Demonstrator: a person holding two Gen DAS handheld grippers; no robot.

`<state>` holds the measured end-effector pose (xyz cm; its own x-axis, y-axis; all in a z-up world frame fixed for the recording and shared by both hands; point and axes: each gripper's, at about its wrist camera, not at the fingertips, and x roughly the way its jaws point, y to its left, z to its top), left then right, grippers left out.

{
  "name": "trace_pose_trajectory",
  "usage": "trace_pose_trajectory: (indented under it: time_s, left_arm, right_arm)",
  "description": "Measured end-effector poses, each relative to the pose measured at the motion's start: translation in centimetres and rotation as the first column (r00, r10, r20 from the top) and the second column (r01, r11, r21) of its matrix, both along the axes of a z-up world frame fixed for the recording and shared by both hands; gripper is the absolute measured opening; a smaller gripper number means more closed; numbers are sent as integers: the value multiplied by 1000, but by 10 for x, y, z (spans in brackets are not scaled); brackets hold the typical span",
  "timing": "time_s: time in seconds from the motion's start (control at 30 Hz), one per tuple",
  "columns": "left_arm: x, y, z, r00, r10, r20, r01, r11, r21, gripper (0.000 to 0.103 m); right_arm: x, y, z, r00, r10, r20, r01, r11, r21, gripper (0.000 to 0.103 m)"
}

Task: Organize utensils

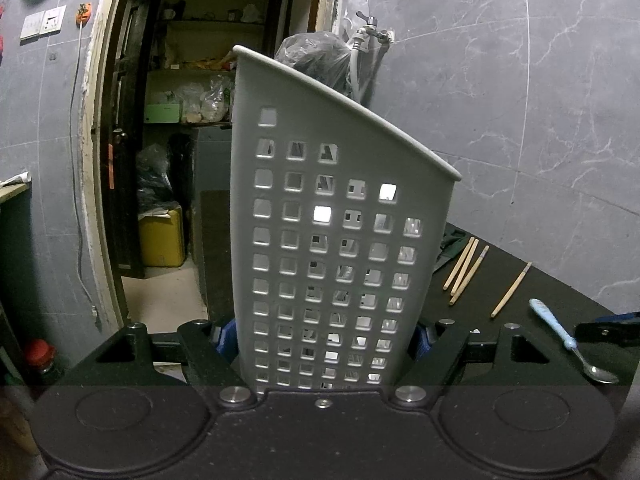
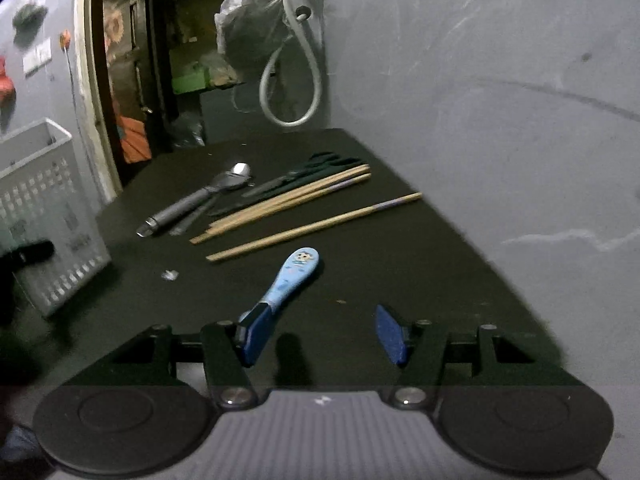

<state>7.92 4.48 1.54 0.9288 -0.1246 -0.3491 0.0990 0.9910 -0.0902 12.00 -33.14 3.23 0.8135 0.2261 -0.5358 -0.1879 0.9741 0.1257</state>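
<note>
A grey perforated utensil holder (image 1: 332, 240) stands tilted between the blue pads of my left gripper (image 1: 324, 338), which is shut on its lower part. The same holder (image 2: 44, 208) shows at the left edge of the right wrist view. A spoon with a light-blue handle (image 2: 294, 274) lies on the black table; its bowl end is hidden behind the left pad (image 2: 254, 334) of my right gripper (image 2: 320, 316). That gripper is open, just above the table, with nothing pressed between its pads. In the left wrist view the spoon (image 1: 568, 340) lies at the right.
Several wooden chopsticks (image 2: 288, 200) lie across the black table (image 2: 400, 272), one (image 2: 316, 224) apart from the others. Behind them are dark scissors (image 2: 320, 164) and a grey-handled tool (image 2: 188, 208). A grey marble wall (image 2: 500, 120) runs along the right; a doorway (image 1: 180, 160) opens at the left.
</note>
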Motion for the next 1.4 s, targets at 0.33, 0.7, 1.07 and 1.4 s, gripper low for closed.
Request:
trace_pose_trajectory:
  time_s: [0.33, 0.7, 1.07, 1.4]
  left_arm:
    - [1, -3, -1, 1000, -2, -4, 2, 1000, 2, 78]
    - [3, -3, -2, 1000, -1, -5, 1, 1000, -4, 78]
    - [3, -3, -3, 1000, 1, -5, -1, 1000, -2, 78]
    - [3, -5, -2, 1000, 4, -7, -3, 1000, 3, 78]
  right_arm:
    - [42, 42, 6, 989, 143, -40, -147, 979, -143, 61]
    - [66, 61, 7, 957, 279, -75, -288, 942, -175, 24]
    - [41, 34, 37, 925, 284, 252, -306, 951, 50, 24]
    - [15, 29, 37, 842, 218, 494, -303, 948, 98, 24]
